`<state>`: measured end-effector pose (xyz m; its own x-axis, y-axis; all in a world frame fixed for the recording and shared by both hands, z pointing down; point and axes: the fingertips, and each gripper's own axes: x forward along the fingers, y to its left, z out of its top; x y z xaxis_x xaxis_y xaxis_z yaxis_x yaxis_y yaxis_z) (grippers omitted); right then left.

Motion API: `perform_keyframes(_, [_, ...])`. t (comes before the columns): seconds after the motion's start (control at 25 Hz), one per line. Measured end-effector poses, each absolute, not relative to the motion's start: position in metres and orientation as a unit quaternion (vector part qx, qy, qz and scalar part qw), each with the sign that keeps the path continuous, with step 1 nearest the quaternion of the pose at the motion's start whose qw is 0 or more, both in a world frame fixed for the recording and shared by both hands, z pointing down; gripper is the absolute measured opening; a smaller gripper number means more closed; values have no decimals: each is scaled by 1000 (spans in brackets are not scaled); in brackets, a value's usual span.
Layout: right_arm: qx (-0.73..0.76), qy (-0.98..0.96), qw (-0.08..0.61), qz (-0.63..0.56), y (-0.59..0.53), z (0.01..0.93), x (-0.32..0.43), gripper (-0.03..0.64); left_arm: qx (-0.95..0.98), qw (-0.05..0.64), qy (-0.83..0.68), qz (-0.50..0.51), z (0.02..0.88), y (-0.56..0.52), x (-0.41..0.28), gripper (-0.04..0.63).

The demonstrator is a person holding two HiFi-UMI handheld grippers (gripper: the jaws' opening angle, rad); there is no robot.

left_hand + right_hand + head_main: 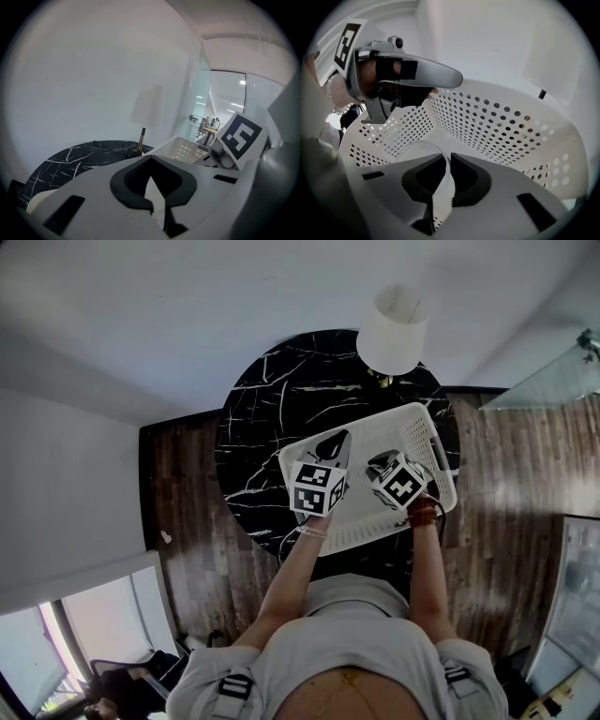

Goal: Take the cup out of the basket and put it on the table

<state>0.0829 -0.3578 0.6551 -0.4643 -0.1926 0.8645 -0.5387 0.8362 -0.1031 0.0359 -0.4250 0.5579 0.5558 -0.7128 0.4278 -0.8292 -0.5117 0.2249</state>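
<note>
One round black marble surface with white veins [262,418] stands on a dark wood-plank floor [178,521] beside a plain white wall [141,315]. A white-shaded table lamp [394,329] sits at its 12 o'clock edge. Both bare forearms reach forward from 6 o'clock, side by side. They stretch over a white perforated plastic basket [441,470] that lies on the surface's 3 to 4 o'clock part. The left hand-held gripper [150,177] hovers above the basket's 9 o'clock end and is aimed level toward the lamp. Its dark pads are drawn together with nothing between them. The right hand-held gripper [444,160] dips inside the basket with its jaws narrow. They pinch the near wall of a translucent white cup [415,149], which sits low inside the basket, its rim showing at the jaws' 9 o'clock side.
</note>
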Motion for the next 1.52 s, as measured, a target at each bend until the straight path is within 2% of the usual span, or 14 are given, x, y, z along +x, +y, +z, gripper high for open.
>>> perform_keyframes(1.52, [281,-858,413,123,-349,564,90,35,864,175,-456,123,523,-401,31,5])
